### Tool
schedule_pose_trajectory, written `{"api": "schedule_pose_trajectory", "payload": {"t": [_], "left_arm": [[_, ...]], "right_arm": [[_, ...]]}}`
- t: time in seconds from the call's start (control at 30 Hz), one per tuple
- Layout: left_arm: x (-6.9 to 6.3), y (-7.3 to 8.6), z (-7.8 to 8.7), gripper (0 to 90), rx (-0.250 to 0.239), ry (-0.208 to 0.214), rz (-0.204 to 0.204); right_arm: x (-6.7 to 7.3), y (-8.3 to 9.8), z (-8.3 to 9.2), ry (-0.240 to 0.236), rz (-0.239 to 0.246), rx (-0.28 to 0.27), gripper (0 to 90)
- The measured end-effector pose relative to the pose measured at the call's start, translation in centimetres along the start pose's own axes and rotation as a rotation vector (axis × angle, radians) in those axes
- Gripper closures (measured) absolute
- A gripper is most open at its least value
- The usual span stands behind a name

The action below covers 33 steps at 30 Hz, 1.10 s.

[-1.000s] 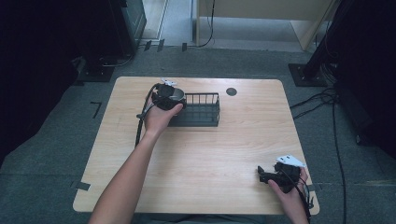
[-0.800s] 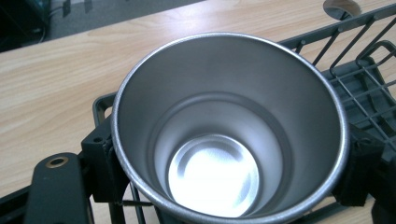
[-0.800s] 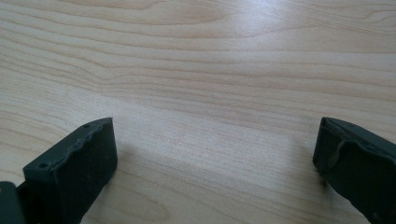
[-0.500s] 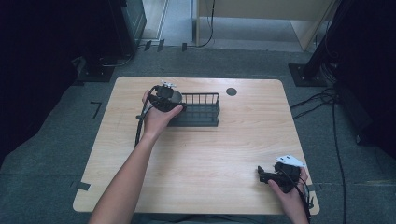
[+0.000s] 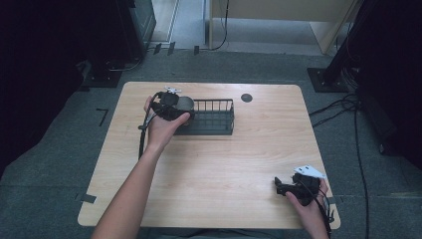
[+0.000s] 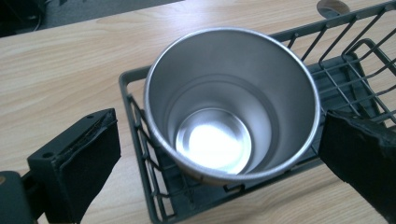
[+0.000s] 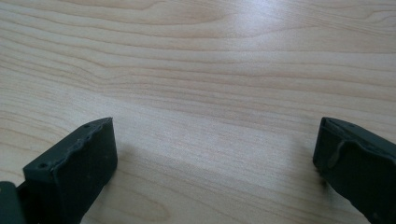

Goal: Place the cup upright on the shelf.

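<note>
A shiny steel cup [image 6: 219,140] stands upright and empty in the left end of a dark wire basket [image 6: 132,77]. My left gripper [image 6: 218,126] hangs over it, open. Its jaws have just been opening, and the cup stands between the pads [image 6: 88,154] without touching them. From the high view, the cup [image 5: 186,103] shows at the basket's [image 5: 214,119] left end, with the left gripper [image 5: 171,107] beside it. My right gripper [image 5: 283,186] rests open near the table's front right corner, with bare wood between its jaws [image 7: 215,135].
The basket sits at the back middle of the light wooden table [image 5: 224,164]. A dark round grommet [image 5: 246,97] lies behind it to the right. Cables [image 5: 343,107] trail on the floor to the right of the table.
The left gripper has drawn back slightly to the left at the basket's end, and the cup stays in the basket. The right hand has not moved.
</note>
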State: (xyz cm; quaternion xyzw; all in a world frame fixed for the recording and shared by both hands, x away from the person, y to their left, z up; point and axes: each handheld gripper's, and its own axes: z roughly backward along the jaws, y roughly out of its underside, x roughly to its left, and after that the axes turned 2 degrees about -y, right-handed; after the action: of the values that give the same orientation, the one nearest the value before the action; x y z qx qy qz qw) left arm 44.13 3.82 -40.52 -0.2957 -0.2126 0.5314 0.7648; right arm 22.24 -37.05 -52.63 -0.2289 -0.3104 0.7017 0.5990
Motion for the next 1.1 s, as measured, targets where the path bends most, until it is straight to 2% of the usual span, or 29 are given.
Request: {"api": "schedule_pose_trajectory", "payload": {"t": [0.3,0.67,0.77,0.93,1.1], "left_arm": [[0.8,1.8,0.4,0.0,-0.002,0.003,0.017],[0.9,3.1,1.7,0.0,-0.022,-0.007,0.007],[1.0,3.6,2.0,0.0,-0.016,-0.019,-0.007],[1.4,4.4,2.3,0.0,-0.01,-0.017,0.01],[1.5,5.3,2.5,0.0,-0.005,-0.028,0.01]], "right_arm": [[0.0,0.0,0.0,0.0,-0.001,0.0,0.0],[0.0,0.0,0.0,0.0,0.0,0.0,0.0],[0.0,0.0,0.0,0.0,0.0,0.0,0.0],[0.0,0.0,0.0,0.0,-0.001,0.0,0.0],[0.0,0.0,0.0,0.0,0.0,0.0,0.0]]}}
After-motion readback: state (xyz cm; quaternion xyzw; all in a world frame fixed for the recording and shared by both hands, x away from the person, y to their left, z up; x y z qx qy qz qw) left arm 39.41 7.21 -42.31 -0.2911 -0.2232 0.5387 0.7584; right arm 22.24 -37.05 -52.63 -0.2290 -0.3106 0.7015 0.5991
